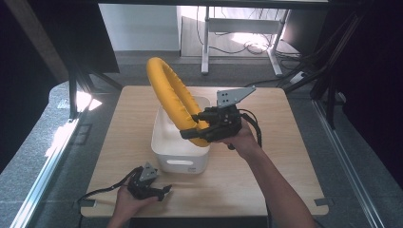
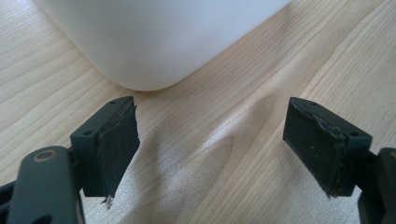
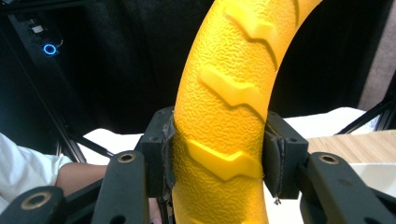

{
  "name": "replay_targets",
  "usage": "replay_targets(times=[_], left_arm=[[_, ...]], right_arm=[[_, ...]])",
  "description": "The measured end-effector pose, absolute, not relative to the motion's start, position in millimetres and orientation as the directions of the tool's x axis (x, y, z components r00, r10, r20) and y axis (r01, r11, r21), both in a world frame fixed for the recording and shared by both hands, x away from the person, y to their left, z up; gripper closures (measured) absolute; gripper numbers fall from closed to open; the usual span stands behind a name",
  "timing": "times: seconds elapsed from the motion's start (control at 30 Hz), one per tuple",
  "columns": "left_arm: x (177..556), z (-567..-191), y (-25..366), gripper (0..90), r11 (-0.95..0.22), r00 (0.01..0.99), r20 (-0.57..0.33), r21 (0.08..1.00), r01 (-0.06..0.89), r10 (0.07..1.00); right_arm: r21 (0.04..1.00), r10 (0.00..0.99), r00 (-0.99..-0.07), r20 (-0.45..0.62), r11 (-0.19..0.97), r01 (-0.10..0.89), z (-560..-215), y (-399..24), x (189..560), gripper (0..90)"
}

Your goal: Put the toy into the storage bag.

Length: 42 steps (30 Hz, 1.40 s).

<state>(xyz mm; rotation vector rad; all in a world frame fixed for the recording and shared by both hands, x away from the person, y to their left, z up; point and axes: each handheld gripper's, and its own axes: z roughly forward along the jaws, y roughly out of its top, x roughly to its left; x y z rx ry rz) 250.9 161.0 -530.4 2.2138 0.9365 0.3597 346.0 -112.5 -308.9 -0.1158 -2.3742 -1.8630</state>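
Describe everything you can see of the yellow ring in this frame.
The yellow ring is a thick, tube-like hoop of rubbery-looking material with a pebbled skin and raised zigzag ridges. It stands tilted on edge, its lower part over the white plastic bin on the wooden table, its top rising above the bin's far rim. The right gripper clamps its lower arc, pads pressed on both sides.

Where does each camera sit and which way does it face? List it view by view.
High view: above the person's side, looking forward and down at the table; both forearms show.
Left gripper view: on the left gripper, facing the white bin; open jaws.
Right gripper view: on the right gripper, facing up along the yellow ring; jaws clamp it.
Shared: the bin shows in the high and left gripper views.
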Motion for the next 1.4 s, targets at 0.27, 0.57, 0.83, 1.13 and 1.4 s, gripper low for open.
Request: replay_targets(times=[0.27, 0.57, 0.83, 1.13, 1.4], left_arm=[[251, -531, 161, 18.4, -0.499, 0.701, -0.01, 0.694, 0.519, 0.714], [251, -531, 161, 18.4, -0.5, 0.701, -0.009, 0.695, 0.517, 0.713], [251, -531, 161, 18.4, -0.503, 0.702, -0.007, 0.692, 0.518, 0.713], [251, -531, 161, 18.3, -0.503, 0.703, -0.008, 0.693, 0.517, 0.711], [251, -531, 161, 18.4, -0.503, 0.703, -0.007, 0.693, 0.516, 0.711]], right_arm=[[0.952, -0.02, -0.985, 0.169, 0.261, 0.158, -320, -107, 350, 51.4], [0.946, -0.027, -0.983, 0.181, 0.278, 0.167, -331, -100, 355, 51.4], [0.94, -0.029, -0.98, 0.198, 0.29, 0.181, -340, -98, 359, 51.4], [0.931, -0.022, -0.976, 0.218, 0.306, 0.201, -351, -96, 364, 51.3], [0.921, -0.018, -0.97, 0.242, 0.319, 0.224, -360, -93, 367, 51.2]])
